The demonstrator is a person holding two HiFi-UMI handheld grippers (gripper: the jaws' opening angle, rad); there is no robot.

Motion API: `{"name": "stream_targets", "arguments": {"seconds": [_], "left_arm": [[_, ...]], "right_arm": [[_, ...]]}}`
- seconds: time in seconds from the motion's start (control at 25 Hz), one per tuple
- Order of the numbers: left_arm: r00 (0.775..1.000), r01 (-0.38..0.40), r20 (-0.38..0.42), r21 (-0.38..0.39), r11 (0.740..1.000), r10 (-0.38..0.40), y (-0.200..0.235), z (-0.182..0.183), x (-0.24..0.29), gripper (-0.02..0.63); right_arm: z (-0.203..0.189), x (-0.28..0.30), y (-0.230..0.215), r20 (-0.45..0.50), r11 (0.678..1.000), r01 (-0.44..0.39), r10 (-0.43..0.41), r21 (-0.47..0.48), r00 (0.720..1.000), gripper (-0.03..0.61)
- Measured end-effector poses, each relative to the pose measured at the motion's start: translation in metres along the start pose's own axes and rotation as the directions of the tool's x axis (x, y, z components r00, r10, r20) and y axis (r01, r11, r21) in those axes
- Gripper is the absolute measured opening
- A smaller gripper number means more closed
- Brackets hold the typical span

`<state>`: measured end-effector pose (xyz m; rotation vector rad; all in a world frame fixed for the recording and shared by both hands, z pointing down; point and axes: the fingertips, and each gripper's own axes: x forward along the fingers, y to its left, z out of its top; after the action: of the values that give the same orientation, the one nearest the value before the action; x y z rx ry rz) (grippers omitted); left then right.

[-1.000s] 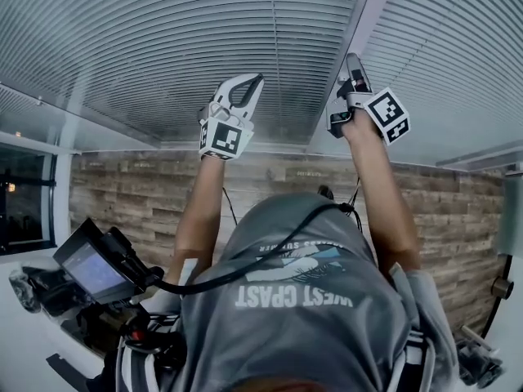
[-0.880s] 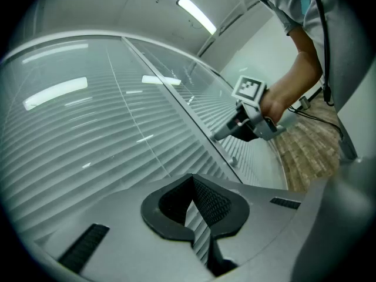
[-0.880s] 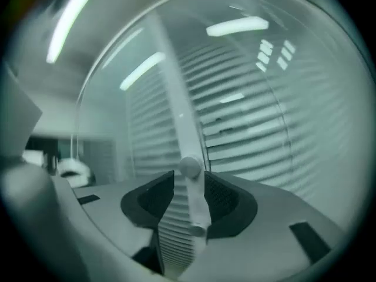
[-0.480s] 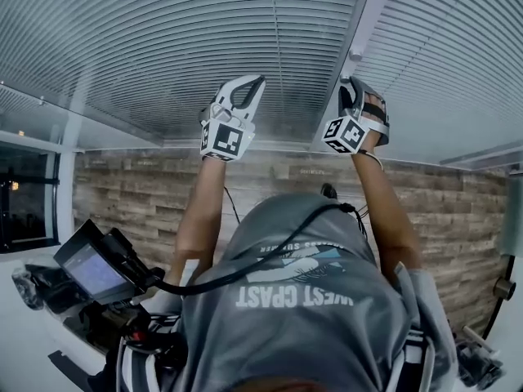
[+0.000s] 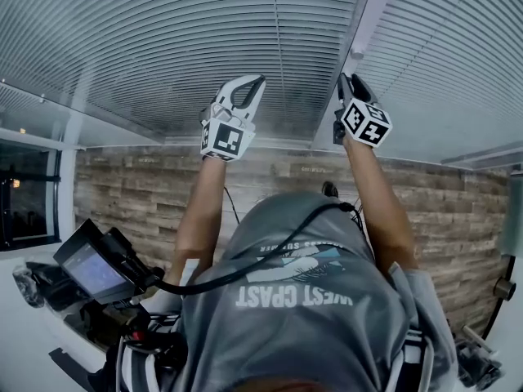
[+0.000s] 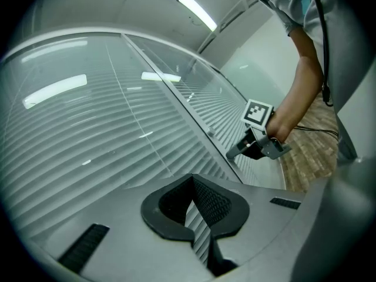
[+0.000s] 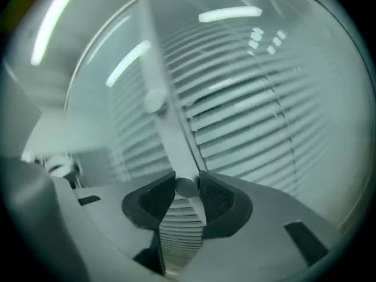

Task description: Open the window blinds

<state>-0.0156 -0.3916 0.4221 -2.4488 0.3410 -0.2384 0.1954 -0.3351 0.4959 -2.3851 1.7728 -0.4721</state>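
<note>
Two blinds: slats shut, filling the windows, one on each side of a white frame bar.
Small round knob: in front of the bar's lower end, between the right jaws.
Right gripper: its jaws had just been closing, and both pads touched the knob.
Left gripper: tips together, holding nothing, near the slats.
Room: grippers well apart, with bare slats between them.
</note>
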Motion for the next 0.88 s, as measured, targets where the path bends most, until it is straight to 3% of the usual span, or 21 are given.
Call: {"name": "stream_targets", "arguments": {"seconds": [0.04,0.08,0.12,0.16,0.2,0.24,0.28,0.32,0.36,0.4,0.44,0.48,0.52,0.56,0.6,0.64,0.72,0.76,0.8,0.88], "left_arm": [[1.000,0.003,0.003,0.000,1.000,-0.003,-0.001,0.001,0.001,0.003],[1.000,0.006,0.006,0.000,1.000,-0.006,-0.002,0.003,0.002,0.004],[1.000,0.009,0.008,-0.002,1.000,-0.009,-0.003,0.004,0.002,0.004],[1.000,0.012,0.010,-0.003,1.000,-0.012,-0.004,0.005,0.003,0.003],[1.000,0.015,0.011,-0.005,1.000,-0.015,-0.005,0.006,0.004,0.003],[1.000,0.019,0.011,-0.005,1.000,-0.018,-0.007,0.006,0.005,0.003],[1.000,0.021,0.011,-0.004,1.000,-0.021,-0.007,0.006,0.005,0.003],[1.000,0.023,0.011,-0.004,1.000,-0.023,-0.008,0.007,0.005,0.004],[1.000,0.023,0.011,-0.003,1.000,-0.023,-0.008,0.006,0.005,0.003],[1.000,0.023,0.010,-0.003,1.000,-0.023,-0.008,0.006,0.005,0.003],[1.000,0.020,0.008,-0.003,1.000,-0.020,-0.007,0.004,0.004,0.003],[1.000,0.017,0.005,-0.003,1.000,-0.017,-0.005,0.003,0.003,0.004],[1.000,0.013,0.002,-0.004,1.000,-0.013,-0.004,0.002,0.002,0.004],[1.000,0.010,-0.001,-0.004,1.000,-0.010,-0.003,0.001,0.001,0.003],[1.000,0.007,-0.003,-0.003,1.000,-0.007,-0.002,0.001,0.001,0.003],[1.000,0.004,-0.005,-0.001,1.000,-0.004,-0.001,0.000,0.000,0.004],[1.000,-0.002,-0.010,-0.001,1.000,0.002,0.001,-0.003,-0.003,0.004],[1.000,-0.005,-0.013,-0.004,1.000,0.005,0.002,-0.005,-0.004,0.004],[1.000,-0.007,-0.017,-0.008,1.000,0.006,0.002,-0.007,-0.005,0.003],[1.000,-0.005,-0.022,-0.010,1.000,0.005,0.001,-0.008,-0.005,0.003]], "right_arm": [[0.003,-0.001,-0.004,0.034,0.972,-0.052,0.046,0.230,0.998,0.126],[0.005,-0.002,-0.008,0.063,0.911,-0.099,0.080,0.400,0.995,0.125],[0.007,-0.003,-0.010,0.084,0.853,-0.132,0.104,0.504,0.991,0.122],[0.008,-0.003,-0.011,0.091,0.829,-0.150,0.120,0.538,0.989,0.120],[0.009,-0.003,-0.010,0.078,0.854,-0.151,0.129,0.499,0.989,0.120],[0.010,-0.003,-0.008,0.049,0.913,-0.136,0.127,0.386,0.991,0.121],[0.010,-0.003,-0.003,0.009,0.975,-0.108,0.108,0.194,0.994,0.121],[0.009,-0.004,0.003,-0.026,0.995,-0.065,0.064,-0.079,0.998,0.122],[0.008,-0.005,0.011,-0.045,0.918,-0.014,-0.004,-0.397,0.999,0.131],[0.007,-0.006,0.020,-0.041,0.734,0.029,-0.077,-0.678,0.996,0.132],[0.005,-0.006,0.029,-0.021,0.510,0.052,-0.136,-0.859,0.990,0.131],[0.001,-0.004,0.034,0.000,0.328,0.059,-0.175,-0.943,0.984,0.131],[-0.002,-0.002,0.037,0.014,0.227,0.060,-0.198,-0.972,0.980,0.130],[-0.005,0.000,0.037,0.017,0.208,0.062,-0.210,-0.976,0.978,0.130],[-0.008,0.000,0.033,0.007,0.259,0.066,-0.219,-0.964,0.976,0.130],[-0.010,0.000,0.027,-0.014,0.362,0.070,-0.223,-0.930,0.975,0.130],[-0.011,-0.004,0.014,-0.064,0.621,0.073,-0.195,-0.780,0.979,0.131],[-0.010,-0.006,0.011,-0.077,0.731,0.064,-0.158,-0.679,0.984,0.130],[-0.008,-0.007,0.010,-0.077,0.814,0.050,-0.116,-0.579,0.990,0.130],[0.000,-0.009,0.012,-0.053,0.912,0.021,-0.047,-0.409,0.997,0.131]]}}
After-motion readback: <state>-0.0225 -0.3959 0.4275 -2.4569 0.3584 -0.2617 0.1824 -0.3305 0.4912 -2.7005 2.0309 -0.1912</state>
